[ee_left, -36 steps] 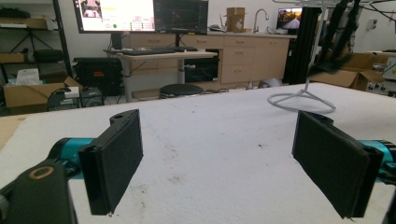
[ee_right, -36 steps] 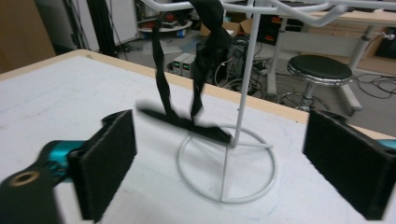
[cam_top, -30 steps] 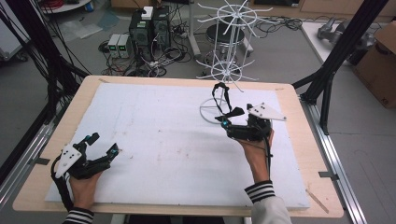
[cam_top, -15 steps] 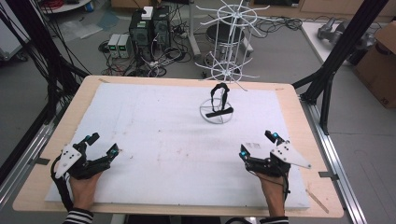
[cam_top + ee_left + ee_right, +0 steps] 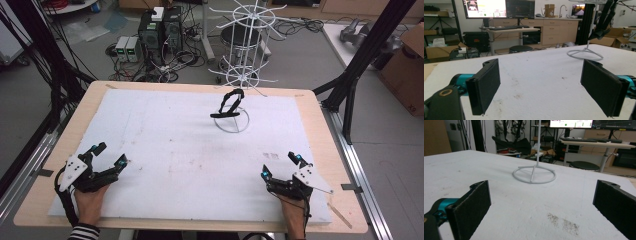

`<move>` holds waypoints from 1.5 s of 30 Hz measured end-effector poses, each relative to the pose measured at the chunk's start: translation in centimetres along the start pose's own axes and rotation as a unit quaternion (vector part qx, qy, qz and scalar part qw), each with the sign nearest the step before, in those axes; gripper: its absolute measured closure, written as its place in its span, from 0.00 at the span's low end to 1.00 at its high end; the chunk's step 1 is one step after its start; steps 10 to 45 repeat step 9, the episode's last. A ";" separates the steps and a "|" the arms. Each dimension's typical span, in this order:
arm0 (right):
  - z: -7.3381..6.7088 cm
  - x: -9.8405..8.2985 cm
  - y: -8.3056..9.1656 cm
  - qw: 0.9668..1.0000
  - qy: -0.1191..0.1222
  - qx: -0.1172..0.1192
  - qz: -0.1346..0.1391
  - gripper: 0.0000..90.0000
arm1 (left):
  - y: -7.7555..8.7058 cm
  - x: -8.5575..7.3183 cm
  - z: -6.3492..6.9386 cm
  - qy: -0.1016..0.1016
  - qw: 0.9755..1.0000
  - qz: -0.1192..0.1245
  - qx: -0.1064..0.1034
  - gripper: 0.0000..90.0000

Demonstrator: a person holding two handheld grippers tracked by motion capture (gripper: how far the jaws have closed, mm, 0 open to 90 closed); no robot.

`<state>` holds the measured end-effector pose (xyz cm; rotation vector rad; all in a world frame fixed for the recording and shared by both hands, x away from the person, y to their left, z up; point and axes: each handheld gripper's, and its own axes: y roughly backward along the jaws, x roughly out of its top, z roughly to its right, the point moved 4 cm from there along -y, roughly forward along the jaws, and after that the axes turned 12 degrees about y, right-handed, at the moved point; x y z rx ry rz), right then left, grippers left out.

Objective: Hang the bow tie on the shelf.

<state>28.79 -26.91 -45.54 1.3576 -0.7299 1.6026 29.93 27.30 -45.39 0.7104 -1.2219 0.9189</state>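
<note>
A white wire stand (image 5: 239, 65) rises from a ring base (image 5: 233, 121) at the far middle of the white mat (image 5: 180, 145). A black looped strap-like thing (image 5: 228, 105) hangs on it just above the base. My left gripper (image 5: 110, 154) rests open at the near left, empty. My right gripper (image 5: 280, 165) rests open at the near right, also empty. The left gripper view has the ring base (image 5: 585, 53) and the black thing (image 5: 602, 20) far off between its wide pads (image 5: 485, 87). The right gripper view faces the ring base (image 5: 534, 175) between wide pads (image 5: 471, 207).
The mat lies on a wooden table (image 5: 330, 150) with bare wood along its edges. Black frame posts (image 5: 365, 55) stand by the right far corner. Computers and cables (image 5: 160, 35) sit on the floor beyond the table. A few dirt specks (image 5: 564, 222) mark the mat.
My right gripper has drawn back from the stand to the near right of the mat. The black thing stays hanging on the stand. The left gripper has not moved.
</note>
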 end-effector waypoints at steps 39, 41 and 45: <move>-0.1 0.0 0.0 1.000 0.006 -0.003 0.003 0.00 | 0.0 0.0 0.0 0.000 1.000 0.002 0.000 0.18; -0.1 0.0 0.0 1.000 0.006 -0.003 0.003 0.00 | 0.0 0.0 0.0 0.000 1.000 0.002 0.000 0.18; -0.1 0.0 0.0 1.000 0.006 -0.003 0.003 0.00 | 0.0 0.0 0.0 0.000 1.000 0.002 0.000 0.18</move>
